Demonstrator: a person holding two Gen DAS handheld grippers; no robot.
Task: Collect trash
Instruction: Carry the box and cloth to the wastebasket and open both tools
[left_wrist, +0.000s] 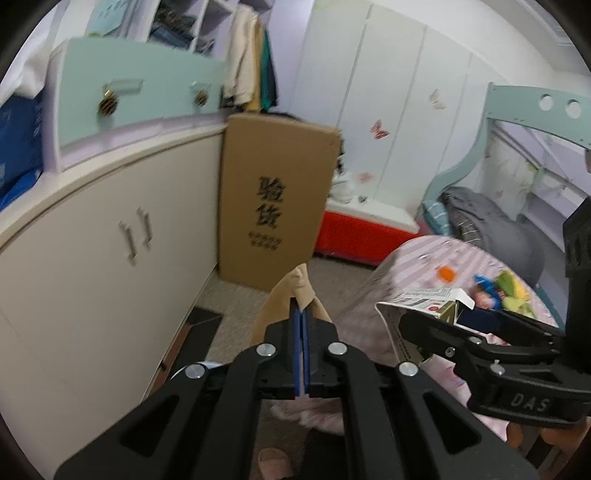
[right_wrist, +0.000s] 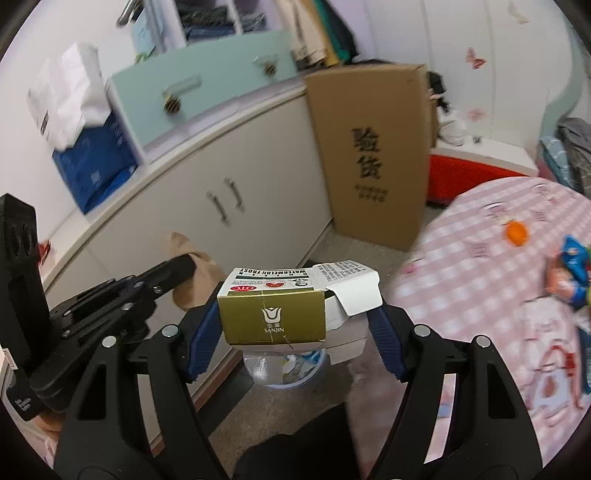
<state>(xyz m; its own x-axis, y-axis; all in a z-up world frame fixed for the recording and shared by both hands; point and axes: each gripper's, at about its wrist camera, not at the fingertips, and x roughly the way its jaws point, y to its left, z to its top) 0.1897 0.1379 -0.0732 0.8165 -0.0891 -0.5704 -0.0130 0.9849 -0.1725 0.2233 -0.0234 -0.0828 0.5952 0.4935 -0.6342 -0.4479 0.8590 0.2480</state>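
Observation:
My right gripper (right_wrist: 293, 317) is shut on a gold and white medicine box (right_wrist: 273, 321), its blue pads pressing the two ends. The box has an open white flap. It hangs above a small bin (right_wrist: 295, 384) with a pale blue rim, a clear liner and scraps inside. My left gripper (left_wrist: 301, 310) is shut on a beige soft piece (left_wrist: 295, 291) that sticks up past the fingertips. From the right wrist view the left gripper (right_wrist: 184, 266) is at the left with the beige piece (right_wrist: 195, 280). The left wrist view shows the right gripper (left_wrist: 439, 315) holding the box (left_wrist: 417, 302).
A cream cabinet (right_wrist: 177, 221) runs along the left with a teal drawer unit (right_wrist: 192, 96) on top. A tall cardboard carton (right_wrist: 369, 155) leans at its end. A bed with a pink checked sheet (right_wrist: 480, 258) carries an orange piece (right_wrist: 516, 232) and colourful toys (right_wrist: 572, 273). A red box (left_wrist: 354, 236) stands behind.

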